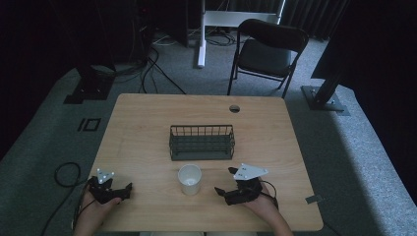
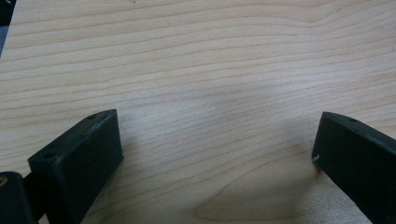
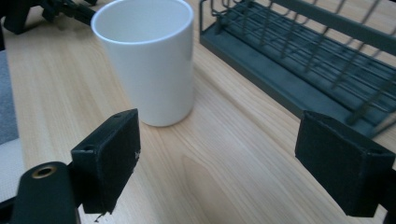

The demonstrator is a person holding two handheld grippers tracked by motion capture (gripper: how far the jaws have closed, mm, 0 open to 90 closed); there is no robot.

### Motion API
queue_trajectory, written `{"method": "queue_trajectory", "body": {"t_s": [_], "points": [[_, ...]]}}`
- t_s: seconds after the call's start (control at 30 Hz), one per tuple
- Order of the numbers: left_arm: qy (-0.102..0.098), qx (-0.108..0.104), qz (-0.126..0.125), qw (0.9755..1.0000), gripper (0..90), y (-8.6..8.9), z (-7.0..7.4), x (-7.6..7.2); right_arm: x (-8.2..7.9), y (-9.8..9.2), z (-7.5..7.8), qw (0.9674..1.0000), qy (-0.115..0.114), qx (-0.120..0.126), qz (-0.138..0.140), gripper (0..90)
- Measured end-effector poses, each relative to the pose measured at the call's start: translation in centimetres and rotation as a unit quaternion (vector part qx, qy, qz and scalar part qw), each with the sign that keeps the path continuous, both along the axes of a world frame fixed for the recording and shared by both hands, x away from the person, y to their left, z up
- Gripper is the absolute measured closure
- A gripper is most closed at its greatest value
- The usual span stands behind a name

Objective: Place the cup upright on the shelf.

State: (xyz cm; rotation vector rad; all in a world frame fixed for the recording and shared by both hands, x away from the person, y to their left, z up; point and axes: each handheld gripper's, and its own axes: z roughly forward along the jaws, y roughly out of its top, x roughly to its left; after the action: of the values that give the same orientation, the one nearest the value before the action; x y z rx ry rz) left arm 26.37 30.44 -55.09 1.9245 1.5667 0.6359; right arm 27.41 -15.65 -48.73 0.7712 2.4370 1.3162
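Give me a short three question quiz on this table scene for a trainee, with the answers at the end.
1. True or false: the white cup stands upright on the table, outside the wire basket.
2. Which claw is nearer the cup? A) left claw B) right claw
3. In a few words: what do the two claws hold?

Key
1. True. The cup stands upright between the basket and the person's edge of the table, apart from the basket.
2. B. In the right gripper view the cup stands just ahead of the open jaws, with nothing between them.
3. Nothing. Both claws are open; in the left gripper view bare table lies between the jaws.
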Motion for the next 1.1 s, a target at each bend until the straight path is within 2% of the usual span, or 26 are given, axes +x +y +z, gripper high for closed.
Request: {"method": "queue_trajectory", "body": {"t_s": [0.5,1.1], "points": [[0.0,0.0,0.0,1.0,1.8,0.0,0.0,0.0,0.1,3.0,-0.1,0.9995,0.001,0.011,0.031,13.8],[0.0,0.0,0.0,1.0,1.8,0.0,0.0,0.0,0.7,6.6,-0.2,0.9981,0.003,0.006,0.061,11.6]]}}
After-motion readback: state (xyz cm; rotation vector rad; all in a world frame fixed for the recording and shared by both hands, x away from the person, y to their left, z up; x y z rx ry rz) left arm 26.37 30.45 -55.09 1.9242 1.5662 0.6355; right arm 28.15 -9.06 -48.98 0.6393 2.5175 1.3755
